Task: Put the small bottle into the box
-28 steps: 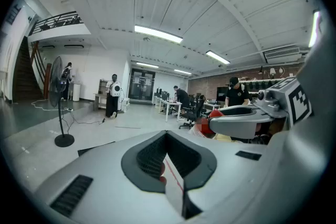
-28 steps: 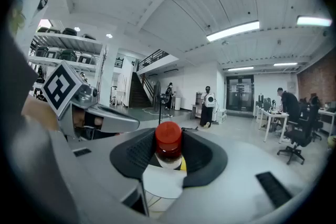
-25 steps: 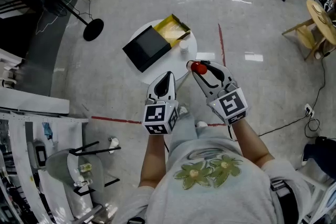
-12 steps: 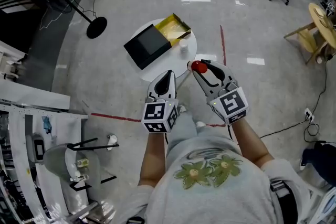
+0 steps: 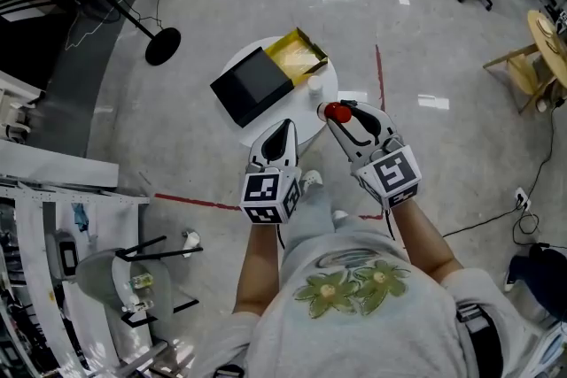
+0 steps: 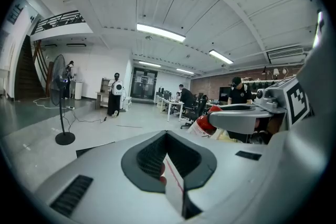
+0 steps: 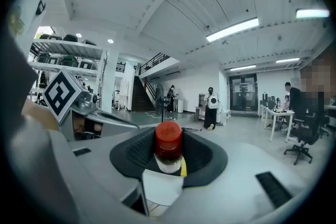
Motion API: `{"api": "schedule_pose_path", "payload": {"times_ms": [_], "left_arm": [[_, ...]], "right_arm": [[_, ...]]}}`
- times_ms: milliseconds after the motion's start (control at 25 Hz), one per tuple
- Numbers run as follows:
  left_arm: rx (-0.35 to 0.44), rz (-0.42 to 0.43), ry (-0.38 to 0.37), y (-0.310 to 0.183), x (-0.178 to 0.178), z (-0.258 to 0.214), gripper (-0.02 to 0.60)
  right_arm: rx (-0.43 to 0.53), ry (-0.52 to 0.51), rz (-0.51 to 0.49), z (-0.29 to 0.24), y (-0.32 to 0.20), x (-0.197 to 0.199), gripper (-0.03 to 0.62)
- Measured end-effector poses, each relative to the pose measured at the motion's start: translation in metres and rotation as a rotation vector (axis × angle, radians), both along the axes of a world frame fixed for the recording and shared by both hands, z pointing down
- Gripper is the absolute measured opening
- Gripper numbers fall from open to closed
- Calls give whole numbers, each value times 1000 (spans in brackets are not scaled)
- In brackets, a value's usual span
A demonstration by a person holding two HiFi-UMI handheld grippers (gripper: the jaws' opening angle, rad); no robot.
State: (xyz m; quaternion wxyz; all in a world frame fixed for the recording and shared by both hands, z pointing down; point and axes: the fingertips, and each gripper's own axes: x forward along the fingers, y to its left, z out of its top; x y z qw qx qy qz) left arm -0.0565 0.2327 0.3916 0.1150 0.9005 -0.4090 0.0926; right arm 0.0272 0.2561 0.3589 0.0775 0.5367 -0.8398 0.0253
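Observation:
The small bottle [image 5: 336, 111] has a red cap [image 7: 168, 138] and stands upright between the jaws of my right gripper [image 5: 344, 113], which is shut on it [image 7: 169, 153]. My left gripper [image 5: 283, 128] is beside it, shut with nothing held [image 6: 171, 161]. Both hover at the near edge of a round white table [image 5: 316, 104]. On the table sit an open gold-lined box [image 5: 297, 57], its black lid [image 5: 252, 86] and a small white object [image 5: 314, 85]. The left gripper view also catches the bottle [image 6: 205, 123] in the right gripper.
A fan stand with a round black base [image 5: 163, 46] stands left of the table. Red tape lines [image 5: 379, 73] cross the floor. Shelving and a stool [image 5: 115, 274] fill the left side. A wooden chair [image 5: 530, 57] stands at right, and cables [image 5: 496, 208] lie nearby.
The table and box sit slightly further right in the head view. Both grippers stay side by side, and the bottle remains in the right one.

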Motion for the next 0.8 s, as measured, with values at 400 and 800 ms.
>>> {"api": "schedule_pose_path", "payload": {"times_ms": [400,800], "left_arm": [[-20,13,8,-85,-4,7,2],[-42,41,11,-157,-12,13,2]], "right_arm": [[-23,14,13,6,-86,0,152],[-53,14,40,15,-156,-5,152]]}}
